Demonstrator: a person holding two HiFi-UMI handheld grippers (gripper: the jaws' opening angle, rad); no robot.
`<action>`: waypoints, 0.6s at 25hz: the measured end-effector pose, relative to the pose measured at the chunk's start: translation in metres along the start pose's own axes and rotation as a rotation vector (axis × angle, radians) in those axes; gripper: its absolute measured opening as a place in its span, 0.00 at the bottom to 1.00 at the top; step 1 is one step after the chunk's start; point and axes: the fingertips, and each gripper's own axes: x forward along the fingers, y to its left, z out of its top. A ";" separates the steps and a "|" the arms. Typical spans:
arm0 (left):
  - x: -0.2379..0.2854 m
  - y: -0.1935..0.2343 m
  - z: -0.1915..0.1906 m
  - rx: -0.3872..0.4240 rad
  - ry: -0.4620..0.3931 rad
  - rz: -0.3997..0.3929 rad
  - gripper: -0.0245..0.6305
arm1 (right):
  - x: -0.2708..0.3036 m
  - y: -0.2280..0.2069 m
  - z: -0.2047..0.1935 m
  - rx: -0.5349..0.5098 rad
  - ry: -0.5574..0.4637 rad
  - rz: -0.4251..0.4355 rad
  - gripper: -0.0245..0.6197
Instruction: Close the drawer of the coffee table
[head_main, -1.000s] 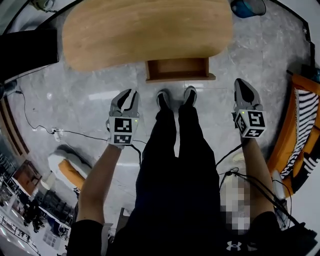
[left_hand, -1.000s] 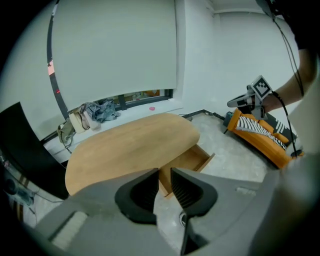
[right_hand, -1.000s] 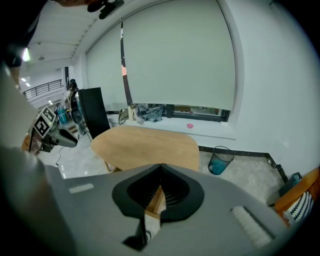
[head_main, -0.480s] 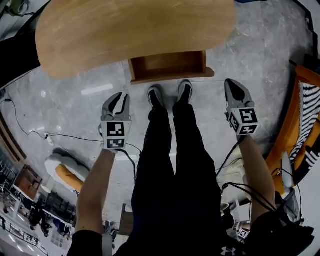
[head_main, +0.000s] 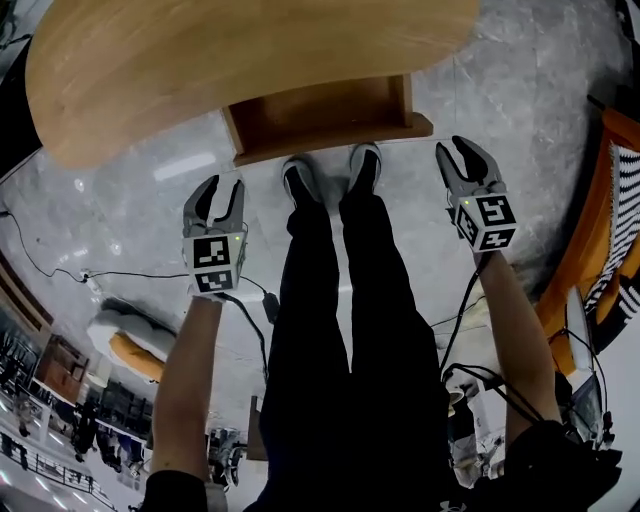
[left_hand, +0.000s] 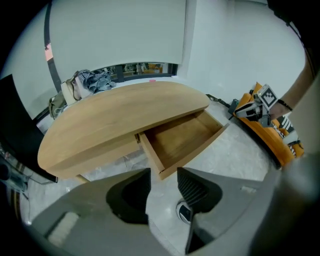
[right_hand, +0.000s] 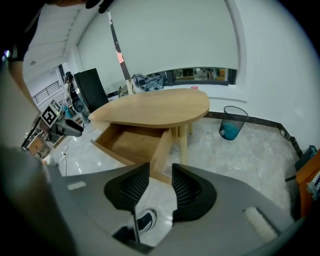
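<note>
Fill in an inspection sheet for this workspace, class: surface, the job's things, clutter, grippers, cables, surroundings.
Surface: glossy grey tiled floor.
Job's things: oval light wooden coffee table; its wooden drawer stands pulled out and empty, front facing the person's shoes.
Clutter: grey bundle of cloth beyond the table.
Grippers: left gripper and right gripper flank the legs, short of the drawer; both sets of jaws have just been opening, nothing between them.
Cables: thin black cable trails over the floor at left.
Surroundings: blue waste bin; orange striped seat at right.
</note>
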 end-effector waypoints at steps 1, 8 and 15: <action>0.007 -0.001 -0.003 0.009 0.007 0.005 0.32 | 0.004 -0.003 -0.006 -0.010 0.012 -0.002 0.28; 0.044 -0.005 -0.036 0.024 0.063 0.001 0.34 | 0.038 -0.006 -0.053 -0.135 0.104 -0.005 0.31; 0.077 0.002 -0.062 -0.068 0.124 0.008 0.34 | 0.067 -0.021 -0.076 -0.175 0.171 -0.066 0.30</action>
